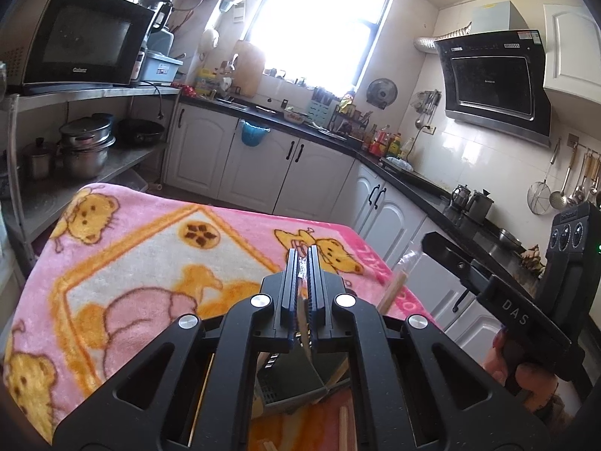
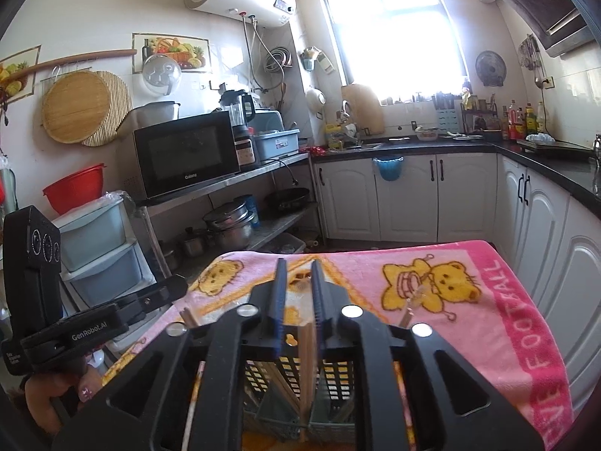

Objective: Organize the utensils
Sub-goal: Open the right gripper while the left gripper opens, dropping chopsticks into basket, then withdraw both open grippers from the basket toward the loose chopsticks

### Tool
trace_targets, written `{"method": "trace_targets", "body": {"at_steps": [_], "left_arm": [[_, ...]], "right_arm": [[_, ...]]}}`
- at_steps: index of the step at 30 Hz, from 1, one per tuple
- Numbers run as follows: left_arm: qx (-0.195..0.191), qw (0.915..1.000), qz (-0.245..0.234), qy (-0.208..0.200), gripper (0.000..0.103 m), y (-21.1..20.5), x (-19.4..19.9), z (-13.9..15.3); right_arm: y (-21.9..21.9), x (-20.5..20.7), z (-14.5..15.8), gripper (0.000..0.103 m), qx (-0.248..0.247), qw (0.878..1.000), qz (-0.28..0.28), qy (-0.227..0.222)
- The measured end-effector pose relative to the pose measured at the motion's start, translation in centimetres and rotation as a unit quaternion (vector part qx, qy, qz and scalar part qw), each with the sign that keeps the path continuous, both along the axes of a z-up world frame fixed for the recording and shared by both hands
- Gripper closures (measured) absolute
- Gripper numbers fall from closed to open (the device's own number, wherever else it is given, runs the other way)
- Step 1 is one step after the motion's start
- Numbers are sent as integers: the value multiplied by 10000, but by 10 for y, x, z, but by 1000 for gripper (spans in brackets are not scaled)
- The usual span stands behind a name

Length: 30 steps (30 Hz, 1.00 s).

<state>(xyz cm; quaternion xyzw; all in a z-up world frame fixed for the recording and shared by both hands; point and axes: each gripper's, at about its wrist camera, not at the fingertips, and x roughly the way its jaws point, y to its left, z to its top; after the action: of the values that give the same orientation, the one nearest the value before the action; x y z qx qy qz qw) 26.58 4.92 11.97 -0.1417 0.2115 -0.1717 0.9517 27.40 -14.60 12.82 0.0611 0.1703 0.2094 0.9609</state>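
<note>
Both tools hang over a dark slotted utensil holder [image 2: 334,387] that stands on the pink bear-print blanket [image 1: 124,263] covering the worktop.

Left tool [image 1: 302,259]: jaws all but closed, pinching a thin wooden chopstick [image 1: 301,323] whose clear wrapper tip shows between the fingertips. The stick runs down between the pads toward the holder [image 1: 285,379] below.

Right tool [image 2: 298,268]: jaws a little apart. A wooden chopstick [image 2: 307,360] stands against the right pad and reaches down into the holder. Whether the pads press on it I cannot tell; it looks more like a loosened grip than a firm one.

Step in hand, as I judge it: lowering chopsticks into a compartment of the holder.

Doing it well:
- keep each stick near upright so the lower end clears the divider wall;
- let go only once the tip is inside a compartment, not resting on the rim;
- open the tools one at a time, so one stick does not knock the other;
- lift straight up afterwards.

Hard to make out:
- the tool bodies hide most of the holder; which compartment each stick enters is unclear;
- the lower ends of the sticks are out of sight;
- loose sticks [image 1: 343,428] by the holder are cut off at the frame edge; count unknown;
- window glare washes out the far counter.
</note>
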Motion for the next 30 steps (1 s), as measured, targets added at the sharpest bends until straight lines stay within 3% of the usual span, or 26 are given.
{"method": "trace_targets", "body": {"at_steps": [3,5,9,20,30], "left_arm": [[-2,10000,21,1,99,1,-2,0],[-1,10000,34,13,88,2,-5,-1],[22,10000,68,22,81,2,-9,-1],[28,9998,192,18,46,10,-23,-4],[-245,9989,396,-15,12,27,-56,-9]], "right_arm": [[-6,-3,-2,87,0,10000,-51,28],[-10,-5,-4,84,-20,9999,-95,51],[-18,-8,-9,82,-48,9998,-144,136],[-37,-27,-33,69,-197,9982,-231,509],[-51,-45,-57,54,-322,9950,-269,904]]}}
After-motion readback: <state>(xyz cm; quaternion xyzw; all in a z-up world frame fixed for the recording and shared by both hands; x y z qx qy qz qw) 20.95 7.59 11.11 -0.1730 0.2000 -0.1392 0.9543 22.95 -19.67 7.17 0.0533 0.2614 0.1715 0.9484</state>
